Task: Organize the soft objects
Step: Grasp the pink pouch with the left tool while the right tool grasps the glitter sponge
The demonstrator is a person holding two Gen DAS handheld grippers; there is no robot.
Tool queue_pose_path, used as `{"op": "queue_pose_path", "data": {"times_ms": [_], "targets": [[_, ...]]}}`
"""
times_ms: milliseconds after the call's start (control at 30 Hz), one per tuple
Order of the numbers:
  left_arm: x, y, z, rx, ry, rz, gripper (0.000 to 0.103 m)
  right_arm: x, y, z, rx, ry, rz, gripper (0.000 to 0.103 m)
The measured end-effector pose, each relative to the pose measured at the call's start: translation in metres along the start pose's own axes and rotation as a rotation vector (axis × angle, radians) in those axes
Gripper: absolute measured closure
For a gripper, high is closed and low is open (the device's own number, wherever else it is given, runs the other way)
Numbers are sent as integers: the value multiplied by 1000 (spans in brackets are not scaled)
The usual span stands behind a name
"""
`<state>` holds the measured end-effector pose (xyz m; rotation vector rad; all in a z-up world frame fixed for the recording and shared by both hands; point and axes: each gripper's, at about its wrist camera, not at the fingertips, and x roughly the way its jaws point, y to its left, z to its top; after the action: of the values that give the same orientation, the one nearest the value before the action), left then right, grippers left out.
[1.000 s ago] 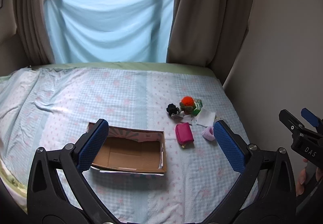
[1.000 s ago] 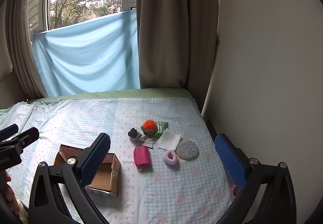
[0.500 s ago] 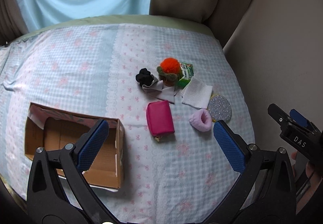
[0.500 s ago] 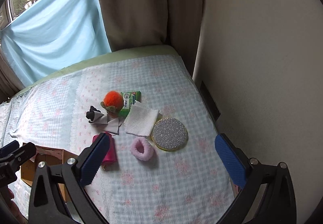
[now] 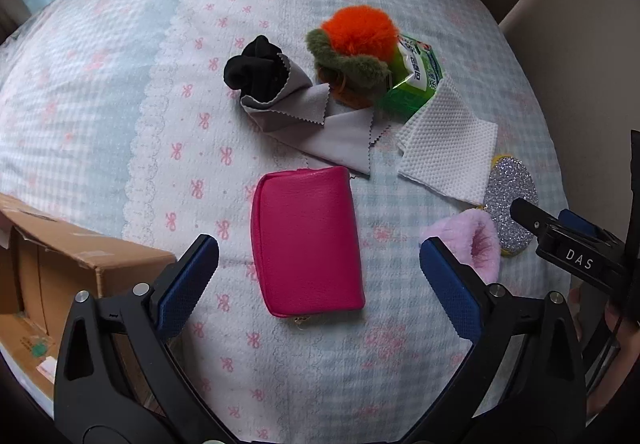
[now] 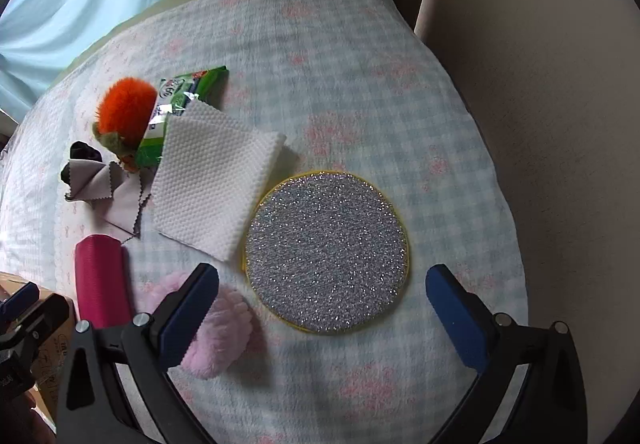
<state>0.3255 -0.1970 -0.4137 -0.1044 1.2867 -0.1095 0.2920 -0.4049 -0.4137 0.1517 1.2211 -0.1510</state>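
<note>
Soft things lie on a checked bedspread [image 5: 100, 92]. My left gripper [image 5: 319, 276] is open, low over a magenta pouch [image 5: 306, 240] that lies between its jaws. My right gripper [image 6: 322, 300] is open over a round silver glitter pad [image 6: 326, 250]; it also shows in the left wrist view [image 5: 512, 196]. A pink fluffy scrunchie [image 6: 220, 336] sits by the right gripper's left finger [image 6: 188, 314]. Farther back lie a white napkin [image 6: 212, 176], a grey cloth [image 5: 320, 124] around a black sock [image 5: 256, 68], an orange pom-pom toy [image 5: 356, 40] and a green packet [image 5: 416, 80].
An open cardboard box [image 5: 52, 276] stands on the bed at the left, next to the left gripper. A beige wall [image 6: 540, 64] runs along the bed's right edge. Curtains and a light blue sheet [image 6: 72, 4] hang behind the bed.
Both grippers have moved forward and tilted down toward the bed. The pouch now lies between the left jaws and the glitter pad between the right jaws. Both stayed open.
</note>
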Motion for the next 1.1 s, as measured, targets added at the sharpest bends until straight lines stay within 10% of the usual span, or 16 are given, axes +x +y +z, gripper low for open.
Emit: {"op": "queue_pose_path", "data": {"times_ms": [300, 533, 700, 1100], "targets": [[45, 5, 0, -12, 60, 35, 5, 53, 0, 11, -53, 94, -27, 0], [75, 24, -3, -93, 128, -32, 28, 64, -2, 11, -80, 96, -36, 4], [76, 23, 1, -62, 109, -28, 51, 70, -4, 12, -85, 80, -24, 17], [52, 29, 2, -54, 77, -49, 65, 42, 8, -1, -98, 15, -9, 66]]}}
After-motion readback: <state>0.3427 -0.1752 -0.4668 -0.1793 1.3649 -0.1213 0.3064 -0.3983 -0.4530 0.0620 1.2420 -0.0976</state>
